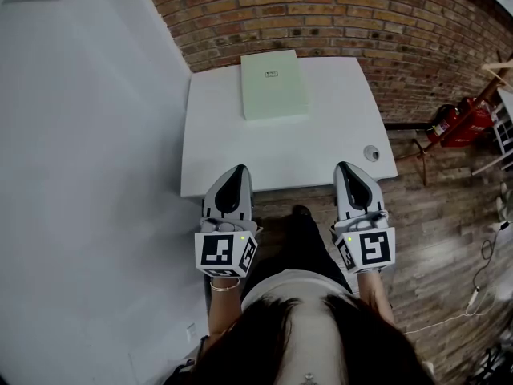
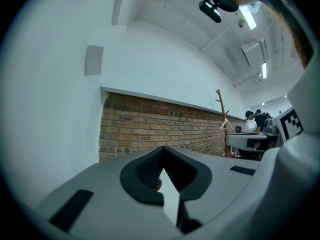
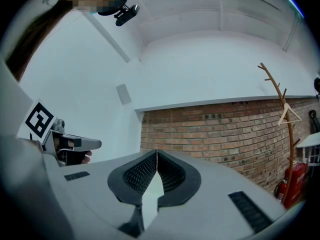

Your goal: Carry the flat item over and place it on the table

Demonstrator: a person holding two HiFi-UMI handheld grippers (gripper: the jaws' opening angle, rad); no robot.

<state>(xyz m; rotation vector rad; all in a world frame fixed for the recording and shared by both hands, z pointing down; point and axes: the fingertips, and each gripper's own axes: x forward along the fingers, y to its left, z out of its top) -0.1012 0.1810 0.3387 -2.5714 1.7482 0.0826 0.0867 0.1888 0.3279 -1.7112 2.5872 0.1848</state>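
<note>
A flat pale-green item (image 1: 274,85) lies on the far part of the white table (image 1: 232,147), close to the brick wall. My left gripper (image 1: 234,173) hangs over the table's near edge, left of centre, shut with nothing between its jaws. My right gripper (image 1: 348,170) is level with it over the near edge, further right, also shut and holding nothing. Both point towards the wall, well short of the green item. In the left gripper view the closed jaw tips (image 2: 162,151) face the brick wall; the right gripper view shows the same closed tips (image 3: 156,154).
A small round grey object (image 1: 371,152) sits near the table's right edge. Red fire extinguishers (image 1: 457,123) and a wooden coat stand (image 3: 282,114) stand right of the table by the brick wall (image 1: 385,30). A white wall (image 1: 80,135) runs along the left.
</note>
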